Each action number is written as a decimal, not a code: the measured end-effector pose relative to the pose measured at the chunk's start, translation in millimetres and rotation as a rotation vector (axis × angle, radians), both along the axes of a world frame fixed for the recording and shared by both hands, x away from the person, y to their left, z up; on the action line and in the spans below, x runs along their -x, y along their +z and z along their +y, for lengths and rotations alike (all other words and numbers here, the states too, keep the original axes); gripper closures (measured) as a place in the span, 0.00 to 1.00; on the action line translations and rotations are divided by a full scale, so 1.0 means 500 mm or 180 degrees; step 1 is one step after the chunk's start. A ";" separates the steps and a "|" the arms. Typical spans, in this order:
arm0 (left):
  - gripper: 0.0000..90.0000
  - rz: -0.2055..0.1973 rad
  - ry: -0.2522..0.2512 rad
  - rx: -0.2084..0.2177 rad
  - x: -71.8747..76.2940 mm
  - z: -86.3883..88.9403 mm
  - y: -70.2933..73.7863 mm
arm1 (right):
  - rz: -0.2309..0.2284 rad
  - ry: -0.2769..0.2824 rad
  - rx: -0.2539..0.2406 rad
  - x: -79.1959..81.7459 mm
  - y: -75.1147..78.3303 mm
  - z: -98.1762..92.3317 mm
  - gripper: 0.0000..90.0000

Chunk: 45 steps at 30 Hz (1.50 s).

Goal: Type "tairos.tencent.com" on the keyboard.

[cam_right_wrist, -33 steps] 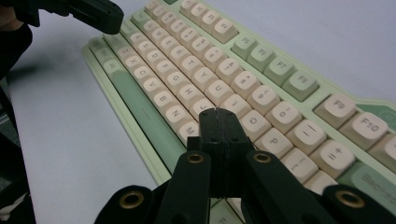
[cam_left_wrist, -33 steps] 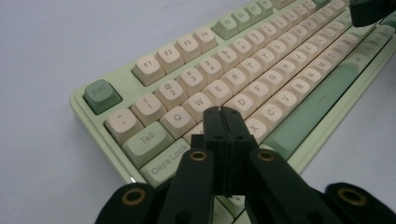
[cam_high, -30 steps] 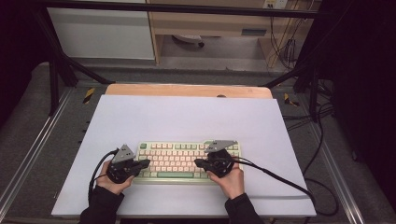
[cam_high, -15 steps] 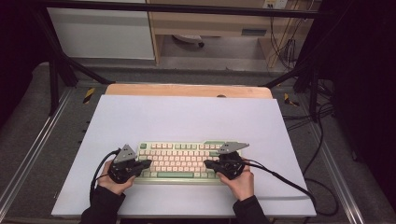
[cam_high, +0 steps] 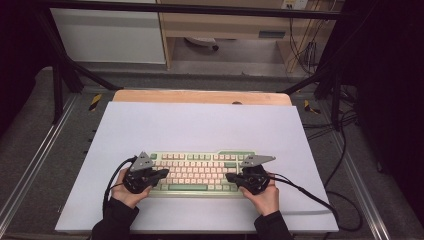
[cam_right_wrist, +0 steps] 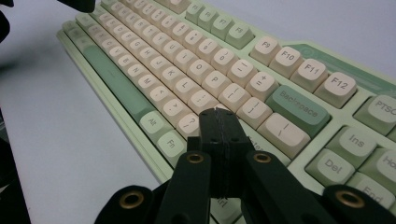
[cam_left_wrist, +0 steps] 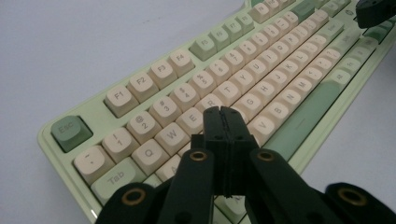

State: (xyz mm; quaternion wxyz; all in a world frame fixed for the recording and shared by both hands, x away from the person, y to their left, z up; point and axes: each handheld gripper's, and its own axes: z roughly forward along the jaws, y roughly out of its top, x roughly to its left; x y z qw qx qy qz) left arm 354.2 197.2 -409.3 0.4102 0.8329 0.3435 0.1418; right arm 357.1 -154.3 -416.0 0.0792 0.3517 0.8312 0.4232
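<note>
Moved: your right gripper (cam_high: 231, 176) slid toward 3 o'clock; left gripper (cam_high: 164, 172) stayed.
Jaws: both pinched together, holding nothing.
Keyboard (cam_high: 200, 169): 6 o'clock on table.
Progress: looks like typing, mid-way at best.

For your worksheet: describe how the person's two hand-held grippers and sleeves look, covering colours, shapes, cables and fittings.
Both the left gripper and the right gripper are black, each topped by a grey three-cornered plate. In the gripper views, each has two flat black jaws on angled black link arms with brass-coloured ringed pivots. A black cable trails from the right gripper; another loops from the left. The sleeves are dark.
</note>
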 end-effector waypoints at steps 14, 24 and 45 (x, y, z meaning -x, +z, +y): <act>1.00 0.0019 -0.0024 -0.0055 -0.032 -0.054 -0.002 | -0.0008 -0.0006 -0.0018 0.003 -0.002 -0.006 1.00; 1.00 0.0041 -0.0027 -0.0128 -0.049 -0.083 -0.014 | -0.0003 -0.0015 -0.0017 0.003 -0.001 -0.007 1.00; 1.00 0.0047 -0.0062 -0.0184 -0.058 -0.104 -0.039 | -0.0012 -0.0014 -0.0025 0.003 -0.001 -0.010 1.00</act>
